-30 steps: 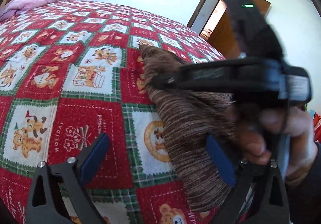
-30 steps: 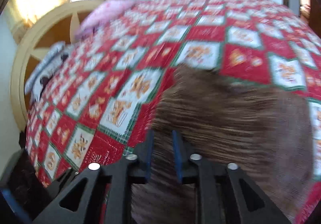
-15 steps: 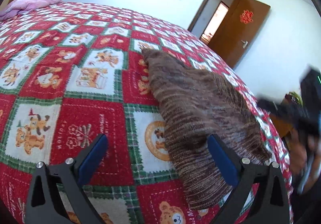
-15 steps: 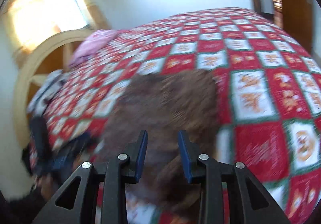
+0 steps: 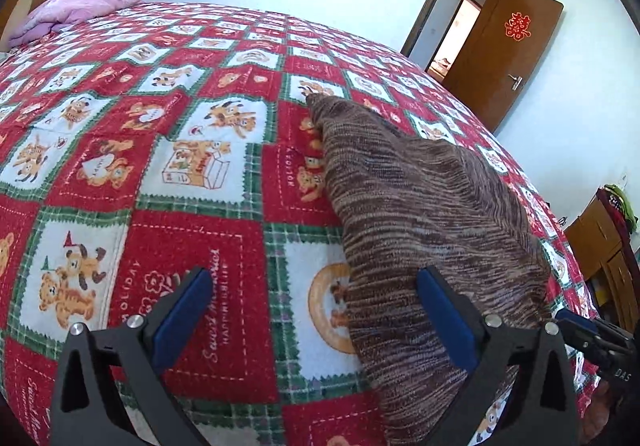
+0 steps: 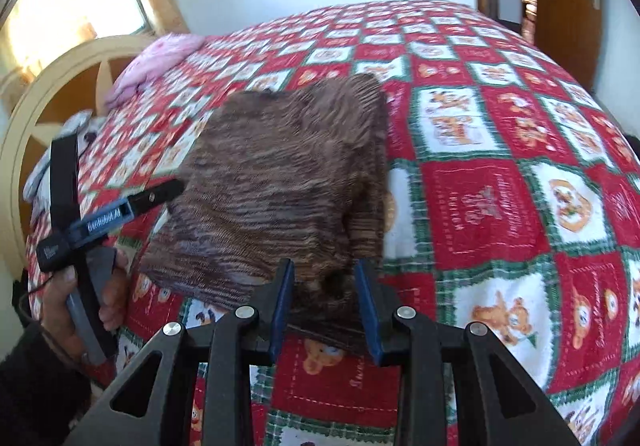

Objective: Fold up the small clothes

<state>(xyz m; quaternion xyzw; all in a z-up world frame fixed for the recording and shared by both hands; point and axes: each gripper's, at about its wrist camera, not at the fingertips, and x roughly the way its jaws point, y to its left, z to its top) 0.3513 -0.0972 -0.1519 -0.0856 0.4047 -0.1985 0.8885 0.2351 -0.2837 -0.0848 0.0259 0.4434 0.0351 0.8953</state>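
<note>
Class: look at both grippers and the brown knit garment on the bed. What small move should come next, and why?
Probably close the right gripper on the brown knit garment's near edge: its fingers are open astride that edge, while the left gripper is wide open, gripping nothing.

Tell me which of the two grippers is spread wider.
The left gripper: its jaws stand far apart, straddling the edge of the brown striped knit garment. The right gripper is open too, but with only a narrow gap.

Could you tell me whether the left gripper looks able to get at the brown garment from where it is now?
Probably yes: the left gripper is wide open, the brown garment lies beside its right finger, nothing between.
</note>
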